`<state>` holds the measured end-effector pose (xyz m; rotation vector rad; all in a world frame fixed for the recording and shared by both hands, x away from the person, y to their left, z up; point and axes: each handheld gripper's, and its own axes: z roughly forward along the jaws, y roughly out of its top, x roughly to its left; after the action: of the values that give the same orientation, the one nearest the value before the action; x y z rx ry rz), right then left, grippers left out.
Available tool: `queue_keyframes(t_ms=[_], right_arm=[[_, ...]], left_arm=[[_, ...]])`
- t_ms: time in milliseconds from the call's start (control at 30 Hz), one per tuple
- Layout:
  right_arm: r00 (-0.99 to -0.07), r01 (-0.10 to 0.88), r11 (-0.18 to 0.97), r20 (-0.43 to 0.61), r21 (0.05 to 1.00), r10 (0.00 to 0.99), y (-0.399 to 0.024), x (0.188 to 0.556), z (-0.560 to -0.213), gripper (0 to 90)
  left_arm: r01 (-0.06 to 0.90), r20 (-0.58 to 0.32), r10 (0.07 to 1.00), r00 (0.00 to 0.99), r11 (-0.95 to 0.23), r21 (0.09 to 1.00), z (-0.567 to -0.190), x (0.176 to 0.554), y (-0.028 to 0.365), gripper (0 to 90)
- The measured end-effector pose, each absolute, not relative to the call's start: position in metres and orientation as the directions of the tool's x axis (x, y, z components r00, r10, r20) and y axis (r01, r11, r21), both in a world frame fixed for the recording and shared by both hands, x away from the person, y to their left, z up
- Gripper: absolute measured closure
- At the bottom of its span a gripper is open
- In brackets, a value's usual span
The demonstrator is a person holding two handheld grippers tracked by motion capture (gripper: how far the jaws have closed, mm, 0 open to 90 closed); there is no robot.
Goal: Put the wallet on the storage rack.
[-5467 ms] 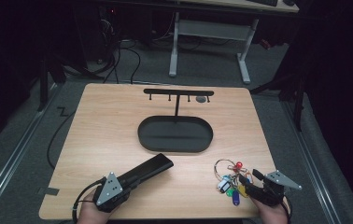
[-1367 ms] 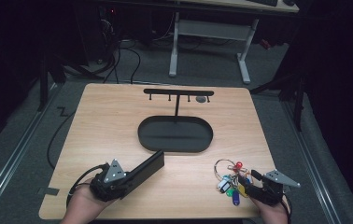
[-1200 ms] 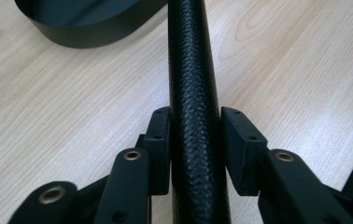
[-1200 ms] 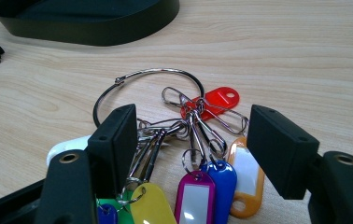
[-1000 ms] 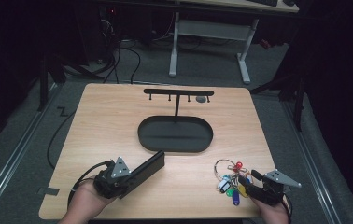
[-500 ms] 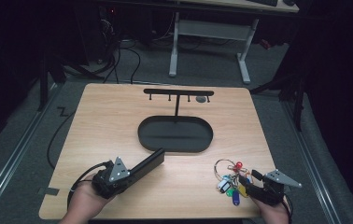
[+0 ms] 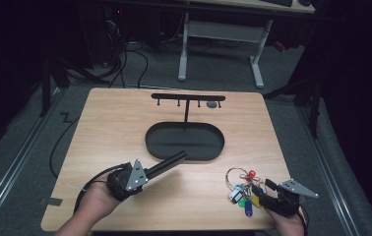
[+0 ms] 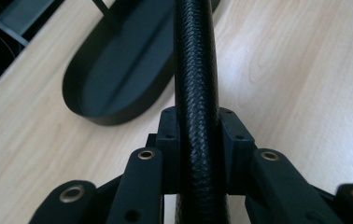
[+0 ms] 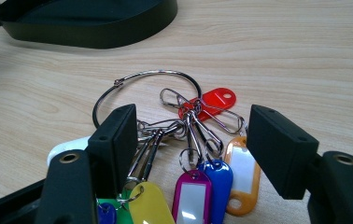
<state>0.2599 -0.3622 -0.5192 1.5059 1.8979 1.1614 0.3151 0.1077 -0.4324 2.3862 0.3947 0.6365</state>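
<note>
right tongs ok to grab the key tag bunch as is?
Probably yes. The right tongs are open with the jaws on either side of the key tag bunch on the table; nothing lies between them. The left tongs, clamped on a black bar, are well away.

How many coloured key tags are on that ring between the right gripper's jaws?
At least 7 on the key ring: red farthest, orange, blue, magenta, yellow, green, white. Others may be hidden behind the jaw.
</note>
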Motion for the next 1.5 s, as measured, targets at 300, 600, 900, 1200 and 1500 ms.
queue_keyframes(t_ms=[300,600,900,1200,1500], right_arm=[[-0.306,0.557,0.059,0.139,0.828,0.942,-0.363,0.258,-0.519,34.1],[-0.315,0.55,0.083,0.115,0.831,0.942,-0.364,0.251,-0.516,32.4],[-0.306,0.547,0.081,0.109,0.833,0.946,-0.367,0.242,-0.516,32.8],[-0.289,0.546,0.074,0.105,0.834,0.952,-0.371,0.238,-0.516,33.9],[-0.296,0.547,0.078,0.105,0.834,0.949,-0.369,0.238,-0.516,34.2]], left_arm=[[0.076,0.39,0.385,0.836,-0.786,0.613,-0.427,0.338,0.096,73.5],[0.011,0.456,0.353,0.817,-0.801,0.599,-0.413,0.354,0.084,73.6],[-0.053,0.504,0.28,0.817,-0.834,0.549,-0.411,0.372,0.062,73.5],[-0.083,0.513,0.247,0.822,-0.84,0.537,-0.421,0.392,0.042,73.4],[-0.078,0.495,0.258,0.83,-0.824,0.561,-0.433,0.416,0.028,73.4]])
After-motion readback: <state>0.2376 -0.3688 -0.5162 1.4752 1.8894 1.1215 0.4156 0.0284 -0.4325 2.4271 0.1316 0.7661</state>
